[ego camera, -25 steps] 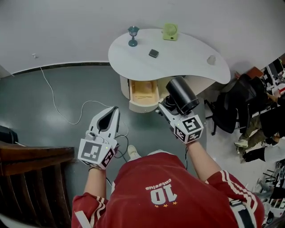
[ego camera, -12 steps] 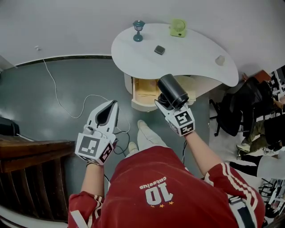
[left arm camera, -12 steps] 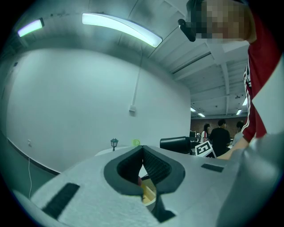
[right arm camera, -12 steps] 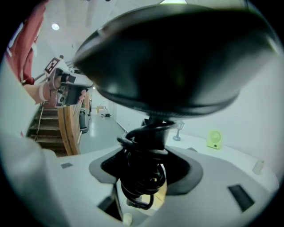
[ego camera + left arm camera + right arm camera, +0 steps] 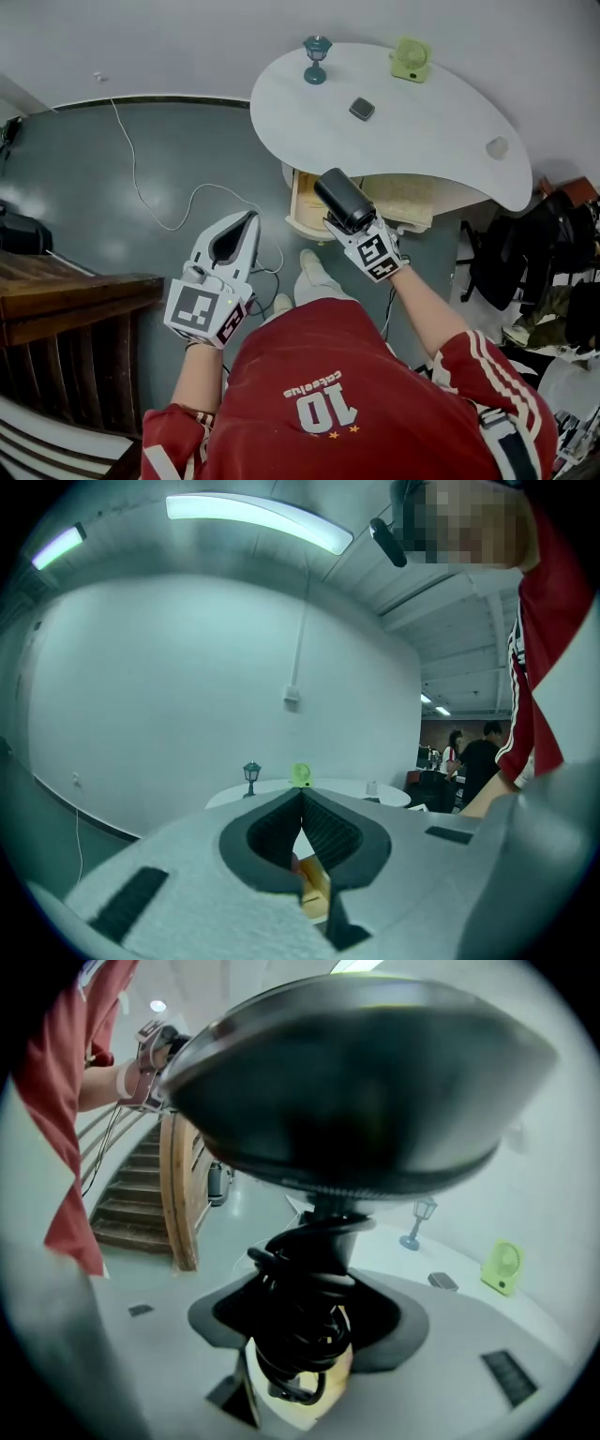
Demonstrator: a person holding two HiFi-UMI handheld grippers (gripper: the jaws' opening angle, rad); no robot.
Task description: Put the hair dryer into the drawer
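A black hair dryer [image 5: 339, 197] with its cord wound round the handle is clamped in my right gripper [image 5: 346, 223], just in front of the open wooden drawer [image 5: 302, 199] under the white table [image 5: 412, 131]. In the right gripper view the dryer's barrel [image 5: 356, 1091] fills the top, and the corded handle sits between the jaws of the right gripper [image 5: 309, 1330]. My left gripper [image 5: 251, 217] hangs lower left over the floor, shut and empty. In the left gripper view, the left gripper [image 5: 302, 799] points at the table, with the drawer [image 5: 315, 885] showing behind its jaws.
On the table stand a teal lamp [image 5: 317, 47], a green fan [image 5: 411, 58], a small dark box [image 5: 362, 109] and a white cup [image 5: 497, 147]. A white cable [image 5: 155, 202] lies on the floor. A wooden stair rail [image 5: 75, 300] is at left, a black chair [image 5: 497, 253] at right.
My right gripper has carried the hair dryer down and left, closer to the open drawer. The left gripper has shifted a little; its jaws stay shut.
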